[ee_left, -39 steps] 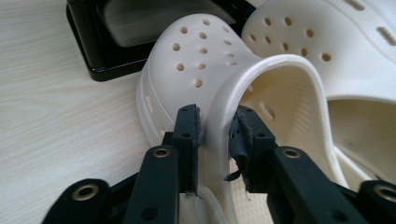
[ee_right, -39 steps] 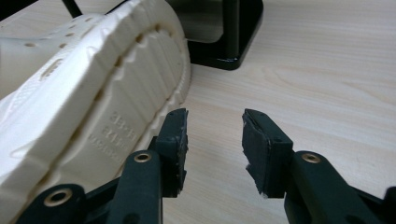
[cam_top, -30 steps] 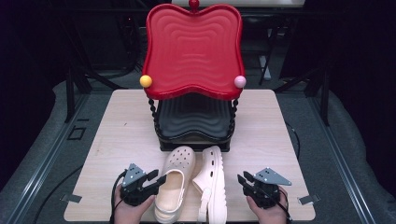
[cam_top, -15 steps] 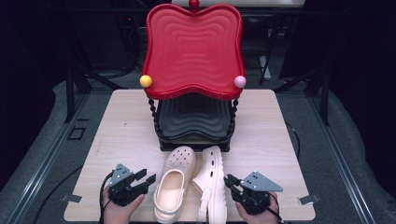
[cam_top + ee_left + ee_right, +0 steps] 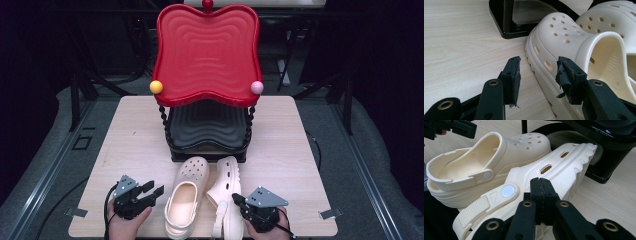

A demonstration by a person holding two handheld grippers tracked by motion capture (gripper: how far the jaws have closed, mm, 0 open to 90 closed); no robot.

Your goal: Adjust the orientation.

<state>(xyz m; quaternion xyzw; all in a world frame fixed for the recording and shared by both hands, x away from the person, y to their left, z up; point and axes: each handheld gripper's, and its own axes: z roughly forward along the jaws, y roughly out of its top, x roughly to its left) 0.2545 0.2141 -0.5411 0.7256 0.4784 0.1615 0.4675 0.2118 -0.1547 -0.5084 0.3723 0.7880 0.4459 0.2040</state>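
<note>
Two cream clogs lie at the table's front. The left clog [image 5: 187,197] [image 5: 564,32] [image 5: 499,152] stands upright. The right clog [image 5: 225,190] [image 5: 564,167] [image 5: 609,20] lies on its side, sole to the right. My left gripper [image 5: 152,190] [image 5: 537,72] is open just left of the left clog's sole edge; its jaws have just been opening and hold nothing. My right gripper [image 5: 235,198] [image 5: 541,183] is at the right clog's heel strap; its jaws have just been closing and are shut, pads together with nothing between them.
A two-tier rack stands mid-table behind the clogs, with a red wavy upper tray [image 5: 207,50] and a black lower tray [image 5: 207,125]. The wooden table [image 5: 290,150] has bare surface to either side of the rack. My left gripper [image 5: 461,127] shows far off in the right gripper view.
My left gripper has drawn back leftward from the left clog with its jaws wider. My right gripper has moved left up to the right clog and its jaws have come together.
</note>
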